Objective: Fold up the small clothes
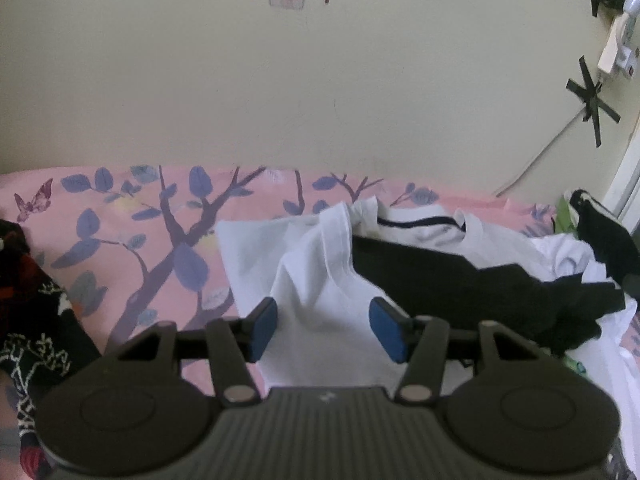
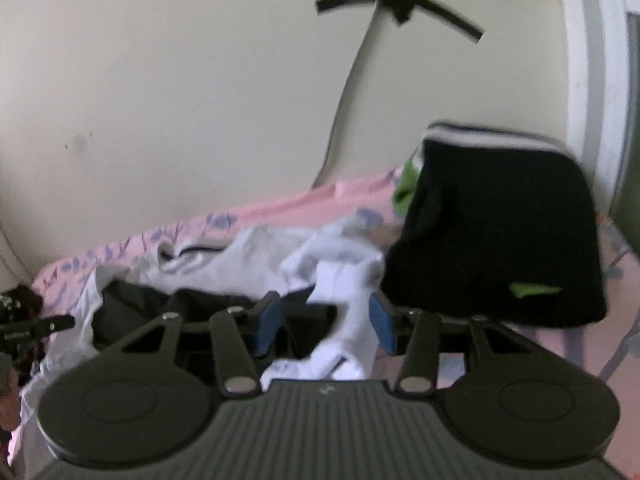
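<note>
A white shirt [image 1: 320, 264] lies spread on the pink bedsheet [image 1: 140, 240]. My left gripper [image 1: 325, 328] hovers over its near part, blue pads [image 1: 264, 330] wide apart and touching no cloth. A black garment [image 1: 460, 280] lies crumpled over the shirt's right side, with a white top with a dark neck stripe [image 1: 432, 228] behind it. In the right wrist view, my right gripper [image 2: 326, 324] stands open over the same heap. A strip of white cloth [image 2: 344, 320] runs between its pads without being pinched. Black shorts with a green logo [image 2: 500, 240] sit just beyond it to the right.
A dark patterned garment [image 1: 32, 320] lies at the left edge of the bed. The cream wall [image 1: 320, 80] rises right behind the bed, with a cable [image 2: 352, 80] fixed by black tape crosses [image 1: 592, 100]. A white power strip [image 1: 616, 40] hangs at the upper right.
</note>
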### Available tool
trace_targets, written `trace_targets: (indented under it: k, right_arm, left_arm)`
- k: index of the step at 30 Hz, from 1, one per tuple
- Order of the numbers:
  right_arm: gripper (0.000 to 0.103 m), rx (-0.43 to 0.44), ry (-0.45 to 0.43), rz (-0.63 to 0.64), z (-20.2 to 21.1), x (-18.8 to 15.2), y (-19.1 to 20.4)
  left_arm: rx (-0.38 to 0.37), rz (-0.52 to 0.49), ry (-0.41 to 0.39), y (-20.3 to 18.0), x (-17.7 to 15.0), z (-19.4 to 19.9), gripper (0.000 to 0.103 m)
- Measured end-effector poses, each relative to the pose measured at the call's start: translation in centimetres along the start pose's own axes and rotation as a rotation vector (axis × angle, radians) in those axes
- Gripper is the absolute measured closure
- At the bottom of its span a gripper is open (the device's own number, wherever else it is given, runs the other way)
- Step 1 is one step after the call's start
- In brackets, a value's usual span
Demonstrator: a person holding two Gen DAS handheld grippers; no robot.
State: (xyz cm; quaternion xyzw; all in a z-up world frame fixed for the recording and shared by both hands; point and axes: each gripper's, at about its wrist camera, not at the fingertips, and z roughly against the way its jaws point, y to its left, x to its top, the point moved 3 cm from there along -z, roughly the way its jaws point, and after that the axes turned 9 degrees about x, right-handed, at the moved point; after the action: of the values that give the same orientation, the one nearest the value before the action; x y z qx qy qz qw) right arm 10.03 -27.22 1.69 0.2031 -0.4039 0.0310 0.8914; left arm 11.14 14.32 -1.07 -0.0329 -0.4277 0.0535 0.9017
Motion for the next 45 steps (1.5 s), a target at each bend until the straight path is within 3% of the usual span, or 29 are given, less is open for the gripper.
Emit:
trace_targets:
  k: [4,6,10,14,17,18,19,20,24,27,29,30,31,33,34,39,41,45]
  right_arm:
    - [0.062,-0.064,0.082,0.073,-4.6,-0.2,0.0]
    - [0.053,-0.071,0.051,0.087,-6.0,-0.1,-0.2]
    - [0.052,-0.103,0.101,0.168,-5.8,0.5,1.3]
    - [0.053,-0.041,0.007,0.132,-3.4,3.0,1.5]
    - [0.052,-0.098,0.036,0.144,-5.4,4.3,1.5]
    - [0.062,-0.107,0.087,0.144,-6.9,4.4,1.3]
    - [0.1,-0.12,0.14,0.135,-8.6,4.2,1.0]
    - [0.103,-0.113,0.188,0.105,-10.3,4.1,0.5]
    - [0.103,0.012,0.167,-0.031,-12.9,5.4,0.9]
    - [0.103,0.025,0.221,-0.015,-15.0,5.3,1.4]
    - [0.103,0.04,0.228,-0.034,-14.3,5.7,1.2]
    - [0.097,0.079,0.192,-0.052,-12.8,6.0,1.0]
    - [0.078,0.117,0.149,-0.072,-11.1,6.2,0.7]
    - [0.06,0.131,0.062,-0.092,-7.1,6.0,-0.2]
    - [0.057,0.121,0.033,-0.085,-5.6,5.7,-0.3]
    - [0.058,-0.008,-0.012,-0.028,0.8,1.2,-1.8]
    - [0.067,-0.048,-0.01,-0.025,1.7,-0.3,-2.6]
    - [0.078,0.019,0.058,-0.065,0.2,-2.4,-2.2]
  left_arm:
    - [0.016,0.0,0.025,0.4,-0.4,-0.9,0.051]
    - [0.032,-0.003,0.035,0.5,-0.6,-1.4,0.051]
    - [0.047,0.007,0.051,1.0,-0.7,-1.7,0.051]
    - [0.045,0.012,0.046,1.0,-0.6,-1.5,0.051]
    - [0.044,0.001,0.042,0.6,-0.6,-1.4,0.051]
    - [0.044,-0.001,0.04,0.6,-0.6,-1.4,0.051]
    - [0.044,-0.001,0.039,0.6,-0.6,-1.4,0.051]
    - [0.043,0.002,0.039,0.7,-0.6,-1.4,0.05]
    - [0.048,0.012,0.04,0.9,-0.5,-1.4,0.051]
    - [0.054,0.01,0.046,0.8,-0.6,-1.6,0.051]
    - [0.057,0.01,0.048,0.7,-0.5,-1.6,0.051]
    - [0.057,0.013,0.046,0.8,-0.5,-1.5,0.05]
    - [0.055,0.015,0.044,0.8,-0.4,-1.5,0.05]
    - [0.053,0.023,0.039,0.9,-0.4,-1.4,0.05]
    - [0.054,0.024,0.038,0.8,-0.4,-1.3,0.05]
    - [0.05,0.009,0.036,0.3,-0.5,-1.1,0.05]
    - [0.047,0.001,0.036,0.1,-0.5,-1.2,0.049]
    - [0.049,-0.006,0.041,0.1,-0.6,-1.4,0.048]
